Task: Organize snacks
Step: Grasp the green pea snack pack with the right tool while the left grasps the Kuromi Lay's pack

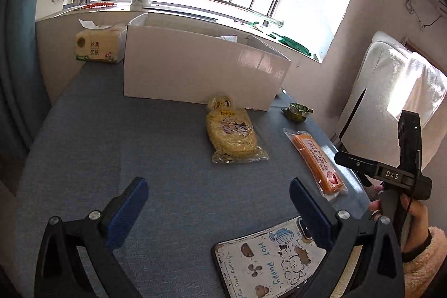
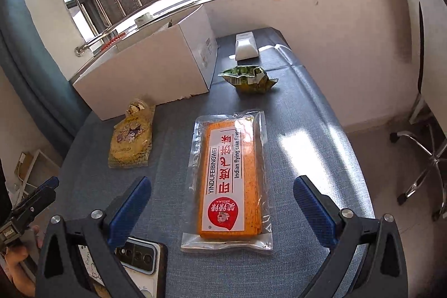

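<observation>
A yellow noodle snack bag (image 1: 233, 134) lies mid-table; it also shows in the right wrist view (image 2: 131, 140). An orange "Indian flying cake" packet (image 2: 229, 180) lies flat just ahead of my right gripper (image 2: 222, 205), between its open fingers' line; the same packet shows in the left wrist view (image 1: 315, 159). A crumpled green snack bag (image 2: 247, 78) sits farther back, also in the left wrist view (image 1: 296, 112). A white open cardboard box (image 1: 201, 69) stands at the back, and shows too in the right wrist view (image 2: 145, 74). My left gripper (image 1: 218, 205) is open and empty above the cloth.
A blue-grey cloth covers the table (image 1: 139, 144). A phone in a cartoon case (image 1: 268, 256) lies near the front edge. A tissue pack (image 1: 97, 45) and a small white object (image 2: 245, 45) sit at the back. An office chair (image 2: 419, 152) stands right.
</observation>
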Demonstrator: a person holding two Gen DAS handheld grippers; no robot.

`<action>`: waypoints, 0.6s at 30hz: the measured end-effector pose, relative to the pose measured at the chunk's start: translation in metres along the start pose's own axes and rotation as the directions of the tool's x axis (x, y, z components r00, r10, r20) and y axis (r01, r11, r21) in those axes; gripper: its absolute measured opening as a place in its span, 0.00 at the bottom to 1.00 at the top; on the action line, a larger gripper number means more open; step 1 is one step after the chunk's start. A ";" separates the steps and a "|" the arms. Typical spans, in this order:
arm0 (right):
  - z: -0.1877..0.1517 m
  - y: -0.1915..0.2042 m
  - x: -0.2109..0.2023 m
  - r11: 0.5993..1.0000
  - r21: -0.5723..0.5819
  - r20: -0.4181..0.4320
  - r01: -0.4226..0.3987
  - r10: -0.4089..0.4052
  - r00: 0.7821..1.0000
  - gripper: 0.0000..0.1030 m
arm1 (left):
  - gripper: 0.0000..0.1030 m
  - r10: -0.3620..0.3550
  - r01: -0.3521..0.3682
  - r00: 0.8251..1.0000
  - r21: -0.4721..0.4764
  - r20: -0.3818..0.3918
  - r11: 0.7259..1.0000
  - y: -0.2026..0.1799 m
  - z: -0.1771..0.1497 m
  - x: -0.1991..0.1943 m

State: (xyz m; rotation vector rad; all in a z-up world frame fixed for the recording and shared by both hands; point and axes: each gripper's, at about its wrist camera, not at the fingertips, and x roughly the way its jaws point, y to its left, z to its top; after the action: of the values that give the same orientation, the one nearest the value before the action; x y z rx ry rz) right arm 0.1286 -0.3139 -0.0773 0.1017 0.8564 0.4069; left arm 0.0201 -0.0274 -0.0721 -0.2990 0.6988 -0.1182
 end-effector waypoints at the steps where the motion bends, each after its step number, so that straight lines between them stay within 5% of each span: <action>1: 0.007 0.002 0.004 1.000 -0.029 0.010 0.009 -0.009 1.000 1.00 | 1.00 0.001 -0.001 1.000 0.007 -0.001 1.000 -0.001 0.001 0.001; 10: 0.083 0.010 0.067 0.964 -0.188 -0.019 0.188 -0.195 0.981 1.00 | 1.00 0.009 -0.008 0.999 0.006 -0.037 1.000 0.002 -0.007 0.007; 18: 0.111 0.018 0.128 0.929 -0.272 -0.095 0.251 -0.286 0.954 1.00 | 1.00 0.007 -0.007 0.999 -0.005 -0.039 1.000 0.008 -0.007 0.005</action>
State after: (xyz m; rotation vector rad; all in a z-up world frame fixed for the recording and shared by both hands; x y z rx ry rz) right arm 0.2807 -0.2392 -0.0913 -0.2845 0.9273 0.2646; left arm 0.0200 -0.0225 -0.0828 -0.3001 0.7392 -0.1158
